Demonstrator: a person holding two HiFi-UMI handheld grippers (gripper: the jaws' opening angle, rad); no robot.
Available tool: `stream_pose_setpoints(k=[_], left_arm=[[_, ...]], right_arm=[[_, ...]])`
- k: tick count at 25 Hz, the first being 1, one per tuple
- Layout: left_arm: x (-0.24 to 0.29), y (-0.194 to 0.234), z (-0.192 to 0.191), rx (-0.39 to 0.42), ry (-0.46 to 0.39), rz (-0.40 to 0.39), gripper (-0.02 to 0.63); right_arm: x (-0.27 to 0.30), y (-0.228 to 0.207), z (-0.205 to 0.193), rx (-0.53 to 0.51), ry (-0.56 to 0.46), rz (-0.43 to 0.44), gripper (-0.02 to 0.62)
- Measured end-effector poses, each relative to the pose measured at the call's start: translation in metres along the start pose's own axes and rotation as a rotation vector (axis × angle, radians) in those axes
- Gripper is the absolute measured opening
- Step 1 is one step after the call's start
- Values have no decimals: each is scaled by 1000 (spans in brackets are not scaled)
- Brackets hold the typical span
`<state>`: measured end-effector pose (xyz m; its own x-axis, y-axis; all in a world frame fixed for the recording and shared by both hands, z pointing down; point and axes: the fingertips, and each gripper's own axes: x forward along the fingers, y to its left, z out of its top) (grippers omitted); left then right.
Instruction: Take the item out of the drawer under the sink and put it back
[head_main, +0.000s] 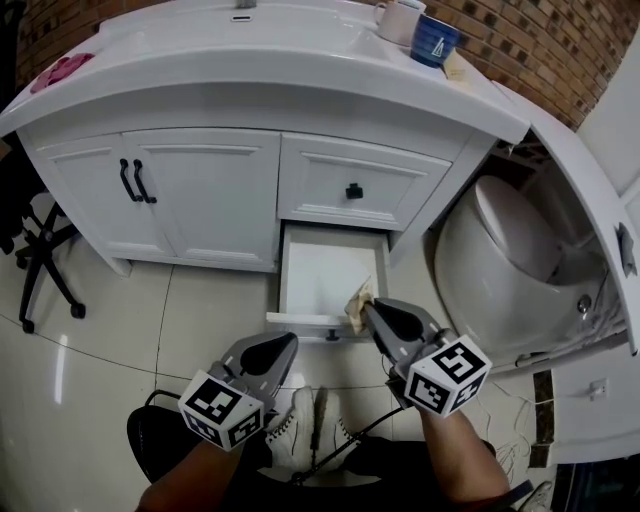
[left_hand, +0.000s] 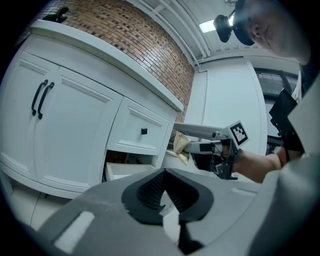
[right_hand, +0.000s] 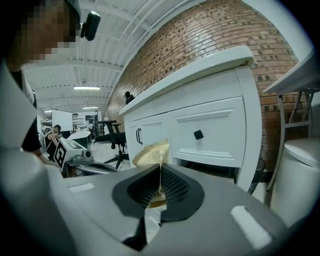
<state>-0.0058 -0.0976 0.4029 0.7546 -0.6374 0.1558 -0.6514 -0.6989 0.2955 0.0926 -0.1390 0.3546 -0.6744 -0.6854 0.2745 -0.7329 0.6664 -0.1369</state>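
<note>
The low drawer (head_main: 302, 321) under the white sink vanity stands pulled out, its white inside bare. My right gripper (head_main: 366, 309) is shut on a crumpled beige packet (head_main: 357, 303), held just above the drawer's right front corner. In the right gripper view the packet (right_hand: 150, 151) sticks up from between the pressed pads. The left gripper view shows that packet (left_hand: 181, 143) raised in front of the vanity. My left gripper (head_main: 289, 343) hovers shut and holding nothing, below and left of the drawer front; its pads (left_hand: 156, 186) meet at the tips.
Above the open drawer is a closed drawer with a black knob (head_main: 354, 190); double doors with black handles (head_main: 136, 181) are to its left. A white toilet (head_main: 510, 250) stands close on the right. Two cups (head_main: 435, 40) sit on the counter. An office chair (head_main: 40, 250) stands at far left.
</note>
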Motion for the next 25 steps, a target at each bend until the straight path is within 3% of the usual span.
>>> stream_pose_setpoints(k=[5, 12, 21, 25], left_arm=[[0, 0, 5, 1, -7, 3, 6], [1, -4, 6, 13, -6, 2, 6], [4, -10, -1, 55, 37, 3, 5], [3, -11, 3, 21, 7, -2, 6]], right_arm=[[-27, -3, -18, 80, -48, -46, 10], [-36, 1, -46, 94, -20, -63, 10], [-36, 11, -48, 79, -17, -46, 9], [-36, 12, -48, 82, -15, -40, 11]])
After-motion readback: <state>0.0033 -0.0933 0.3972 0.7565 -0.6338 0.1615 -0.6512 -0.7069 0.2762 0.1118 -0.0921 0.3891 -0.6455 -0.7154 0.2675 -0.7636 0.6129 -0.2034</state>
